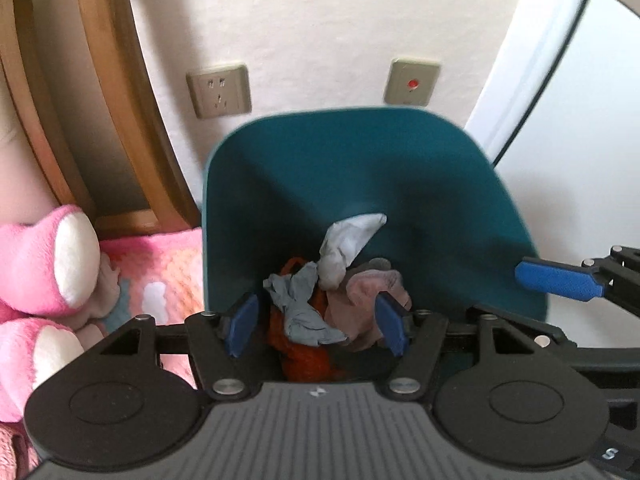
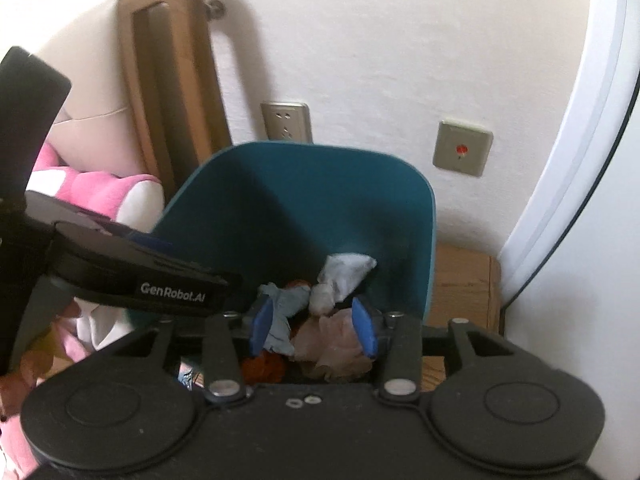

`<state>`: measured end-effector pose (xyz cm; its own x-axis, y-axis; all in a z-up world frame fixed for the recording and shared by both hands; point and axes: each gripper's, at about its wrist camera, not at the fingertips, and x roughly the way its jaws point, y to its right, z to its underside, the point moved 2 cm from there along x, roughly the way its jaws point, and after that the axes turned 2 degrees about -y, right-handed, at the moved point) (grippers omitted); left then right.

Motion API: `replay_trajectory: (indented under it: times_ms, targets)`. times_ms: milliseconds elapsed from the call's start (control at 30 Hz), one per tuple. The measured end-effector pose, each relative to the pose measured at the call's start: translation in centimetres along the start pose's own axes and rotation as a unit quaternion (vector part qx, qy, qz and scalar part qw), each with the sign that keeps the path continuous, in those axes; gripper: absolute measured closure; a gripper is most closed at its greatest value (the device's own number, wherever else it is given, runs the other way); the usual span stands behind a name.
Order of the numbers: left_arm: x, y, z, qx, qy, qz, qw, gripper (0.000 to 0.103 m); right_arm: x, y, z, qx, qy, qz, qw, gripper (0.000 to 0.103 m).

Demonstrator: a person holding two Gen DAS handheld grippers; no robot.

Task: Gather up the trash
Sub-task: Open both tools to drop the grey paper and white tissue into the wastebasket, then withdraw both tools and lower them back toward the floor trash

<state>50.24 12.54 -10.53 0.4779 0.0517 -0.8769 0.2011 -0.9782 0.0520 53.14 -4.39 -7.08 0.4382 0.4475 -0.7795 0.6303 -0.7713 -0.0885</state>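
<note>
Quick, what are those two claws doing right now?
Left gripper: open, holding nothing, over the bin.
Right gripper: open, holding nothing.

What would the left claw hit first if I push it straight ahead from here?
Most likely the crumpled grey and pink cloth scraps piled inside the teal plastic bin; they lie right between the open left claw fingers. Depth is unclear, so contact could come almost at once.

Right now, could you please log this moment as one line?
left claw: open | right claw: open | both over bin | bin holds rags
</note>
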Motion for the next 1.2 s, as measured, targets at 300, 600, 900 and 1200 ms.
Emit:
replay_trajectory:
  times_ms: [300, 600, 900, 1200]
  targets:
    - [-5.3, 0.5, 2.0, 0.003, 0.035, 0.025, 0.9991, 0.039, -5.0, -0.1, 1.6, 0.012, 0.027, -0.027, 0.999, 0.045]
    - [-9.5, 1.0, 5.5, -0.004, 0.059, 0.038, 0.9975, 0.032, -8.6, -0.4, 4.3, 0.002, 0.054, -0.044, 0.998, 0.033]
    - [-10.8, -0.4, 11.5, -0.034, 0.065, 0.032, 0.9968, 0.022, -10.4, -0.3, 8.5, 0.010, 0.068, -0.065, 0.995, 0.014]
    - [-6.5, -1.1, 18.4, -0.067, 0.022, 0.047, 0.9964, 0.019, -7.5, -0.3, 14.5, 0.019, 0.021, -0.079, 0.996, 0.007]
